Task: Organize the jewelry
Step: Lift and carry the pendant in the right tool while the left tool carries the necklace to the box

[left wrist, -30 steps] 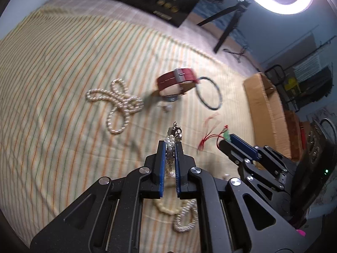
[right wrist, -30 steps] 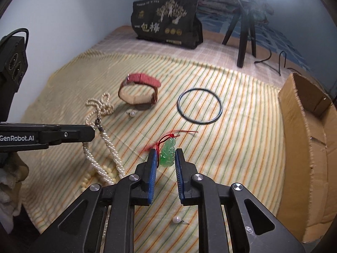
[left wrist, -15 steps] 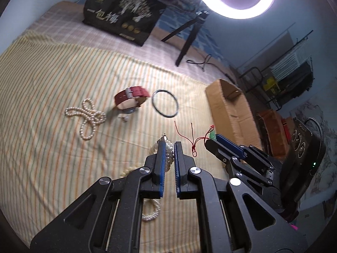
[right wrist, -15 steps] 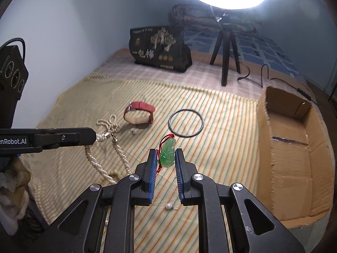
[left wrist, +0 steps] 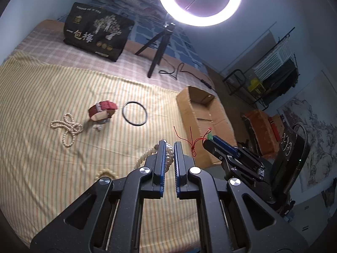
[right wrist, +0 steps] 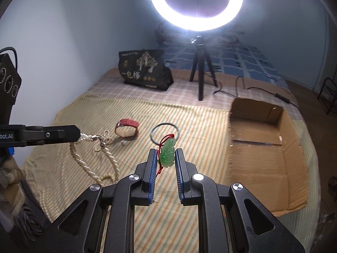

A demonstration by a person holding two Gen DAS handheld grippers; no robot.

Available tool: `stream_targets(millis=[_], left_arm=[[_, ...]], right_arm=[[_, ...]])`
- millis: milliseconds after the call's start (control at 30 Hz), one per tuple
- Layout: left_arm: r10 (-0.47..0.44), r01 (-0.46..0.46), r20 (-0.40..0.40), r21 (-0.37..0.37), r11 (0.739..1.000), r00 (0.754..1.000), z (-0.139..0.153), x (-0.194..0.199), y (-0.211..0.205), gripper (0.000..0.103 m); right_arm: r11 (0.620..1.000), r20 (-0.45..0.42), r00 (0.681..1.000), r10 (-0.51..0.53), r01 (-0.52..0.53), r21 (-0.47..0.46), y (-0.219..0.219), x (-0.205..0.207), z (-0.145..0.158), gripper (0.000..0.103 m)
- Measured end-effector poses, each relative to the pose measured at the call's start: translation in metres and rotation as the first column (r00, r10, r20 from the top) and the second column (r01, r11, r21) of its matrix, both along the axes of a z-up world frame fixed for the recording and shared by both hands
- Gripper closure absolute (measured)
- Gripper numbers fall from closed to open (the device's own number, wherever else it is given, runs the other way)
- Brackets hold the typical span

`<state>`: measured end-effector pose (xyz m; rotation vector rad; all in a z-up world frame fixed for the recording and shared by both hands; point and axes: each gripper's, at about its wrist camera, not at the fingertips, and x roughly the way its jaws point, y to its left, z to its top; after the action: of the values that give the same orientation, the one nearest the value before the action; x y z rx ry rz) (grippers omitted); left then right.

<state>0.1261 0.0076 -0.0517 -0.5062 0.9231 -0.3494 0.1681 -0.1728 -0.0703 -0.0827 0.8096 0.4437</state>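
A bed [right wrist: 63, 181] covered with a yellow striped cloth carries everything here, with a pale checked sheet showing at its far end. At its right side lies an open brown cardboard box [right wrist: 261, 151], flaps up, with nothing visible inside. A bright white ring light on a black tripod [right wrist: 196, 4] stands at the far end, beside a black gift bag with gold tree print [right wrist: 145, 71].

The left hand-held gripper [left wrist: 169, 147] is raised above the cloth and closed narrowly on a long cream pearl necklace [right wrist: 92, 158], whose strand hangs down in loops to the cloth. The right hand-held gripper [right wrist: 166, 156] is also lifted, its jaws pinched on a carved green jade pendant on a red cord [right wrist: 167, 152]; the pendant stands upright between the blue pads, and the cord trails down past the left pad.

Lying on the cloth farther off are a red leather strap watch [left wrist: 102, 112], standing on its edge, a thin black ring bangle [left wrist: 134, 113] just to its right, and a smaller looped white pearl strand [left wrist: 67, 126] to its left. A single small pearl earring [left wrist: 99, 128] lies just in front of the watch.
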Motion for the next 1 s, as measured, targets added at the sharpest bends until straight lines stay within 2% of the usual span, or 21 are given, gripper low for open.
stream_targets(millis=[367, 700, 1000], left_arm=[[-0.044, 0.045, 0.077, -0.003, 0.999, 0.996, 0.032, -0.001, -0.028, 0.098], [-0.077, 0.079, 0.13, -0.009, 0.997, 0.989, 0.065, 0.015, -0.06, 0.098], [-0.118, 0.126, 0.171, -0.037, 0.991, 0.978, 0.09, 0.03, -0.099, 0.098]], right_arm=[[0.996, 0.034, 0.995, -0.089, 0.088, 0.024, -0.047, -0.005, 0.017, 0.088], [0.981, 0.061, 0.981, -0.186, 0.182, 0.067, -0.093, 0.001, 0.034, 0.088], [0.962, 0.046, 0.963, -0.266, 0.262, 0.072, -0.136, 0.001, 0.032, 0.088]])
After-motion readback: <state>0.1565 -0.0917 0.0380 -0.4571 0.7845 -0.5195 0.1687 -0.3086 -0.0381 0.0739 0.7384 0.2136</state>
